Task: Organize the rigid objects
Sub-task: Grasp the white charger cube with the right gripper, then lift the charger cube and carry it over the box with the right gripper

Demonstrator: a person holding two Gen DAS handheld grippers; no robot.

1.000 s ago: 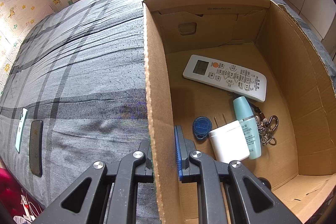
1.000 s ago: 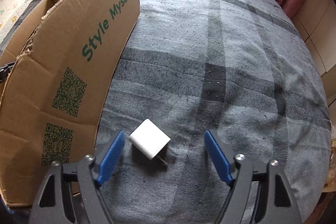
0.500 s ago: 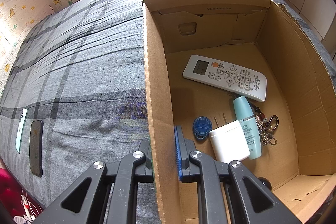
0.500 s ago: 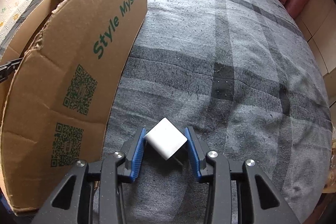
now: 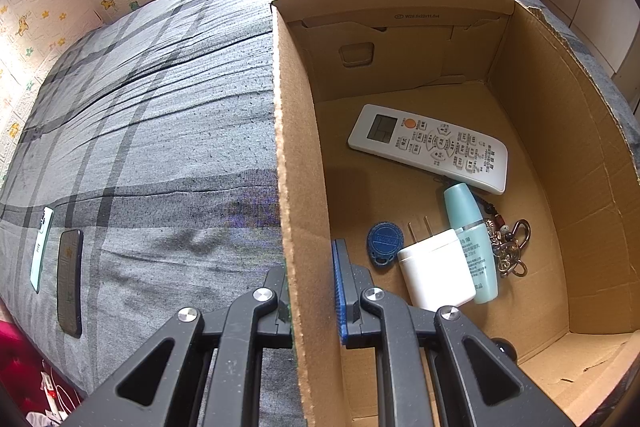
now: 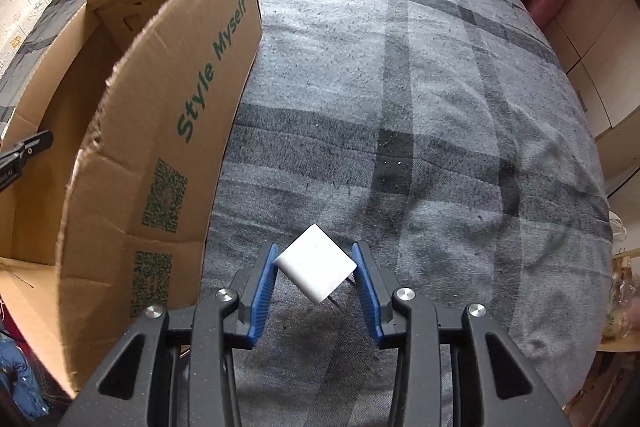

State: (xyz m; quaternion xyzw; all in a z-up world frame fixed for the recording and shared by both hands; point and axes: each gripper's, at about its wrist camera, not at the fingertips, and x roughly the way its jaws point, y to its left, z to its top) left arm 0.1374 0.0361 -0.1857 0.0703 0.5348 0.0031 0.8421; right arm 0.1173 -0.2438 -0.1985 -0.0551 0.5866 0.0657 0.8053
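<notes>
Item – white charger (image 6: 315, 268): a square white plug block, turned corner-up, clamped between the blue pads of the right gripper (image 6: 316, 277); its metal prongs point down and to the right, toward the bed (image 6: 440, 107). It sits just right of the cardboard box (image 6: 160, 155), outside the printed wall, with the grey plaid bedcover below it.

Item – left gripper (image 5: 310, 287): pinched onto the box's left wall, one finger outside and the blue pad inside.

Box contents, relative to that wall – white remote control (image 5: 428, 147) toward the far end; blue key fob (image 5: 384, 241) nearest the wall; second white charger (image 5: 436, 269) beside the fob; teal bottle (image 5: 472, 239) touching that charger; keyring (image 5: 510, 243) beyond the bottle.

On the bed, well left of the box – two phones (image 5: 69, 281), side by side.
</notes>
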